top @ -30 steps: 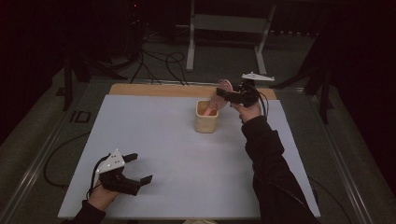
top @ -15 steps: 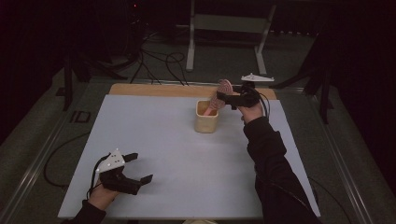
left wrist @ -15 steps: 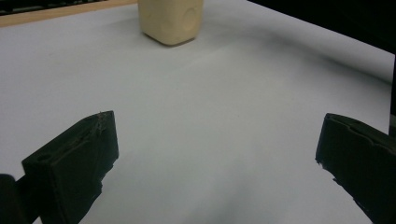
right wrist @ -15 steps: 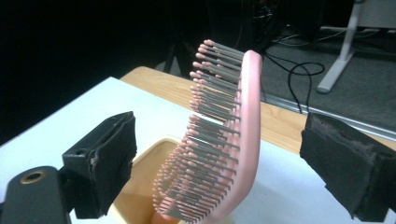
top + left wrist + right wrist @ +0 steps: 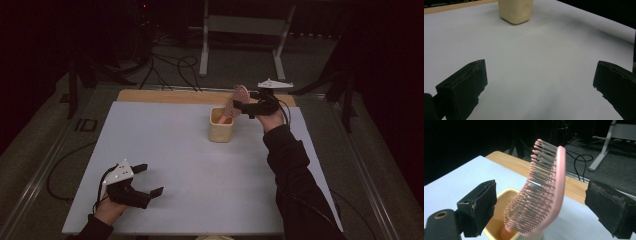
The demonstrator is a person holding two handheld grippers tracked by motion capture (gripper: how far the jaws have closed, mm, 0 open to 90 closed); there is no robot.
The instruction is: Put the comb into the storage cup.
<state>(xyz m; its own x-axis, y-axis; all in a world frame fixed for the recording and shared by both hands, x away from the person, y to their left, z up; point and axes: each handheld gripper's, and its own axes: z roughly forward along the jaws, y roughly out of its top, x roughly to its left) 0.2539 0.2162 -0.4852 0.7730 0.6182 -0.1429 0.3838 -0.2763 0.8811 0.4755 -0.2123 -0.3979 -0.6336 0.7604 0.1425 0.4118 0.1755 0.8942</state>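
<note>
Brush: the pink plastic hairbrush with grey bristles (image 5: 541, 192) stands handle-down in the cream plastic cup (image 5: 221, 129), its head leaning out over the rim toward the right gripper (image 5: 242, 106).
Cup position: toward the far side of the worktop (image 5: 190, 165), near the bare wooden strip (image 5: 165, 96) along its far edge.
Right fingers: they have just been opening and now stand wide on either side of the brush head, neither pad pressing on it; the brush rests on its own.
Left gripper (image 5: 150, 181): low at the near left corner, fingers spread wide with nothing between them, well apart from the cup.
Risk: the head is top-heavy and tilted, so a finger (image 5: 481, 205) catching the bristles on the way out could, I judge, drag the brush over or tip the light cup.
Surface: a smooth, pale grey-blue sheet, otherwise bare.
Room: dark, with black cables (image 5: 170, 65) on the floor and a grey metal stand (image 5: 240, 30) behind.
</note>
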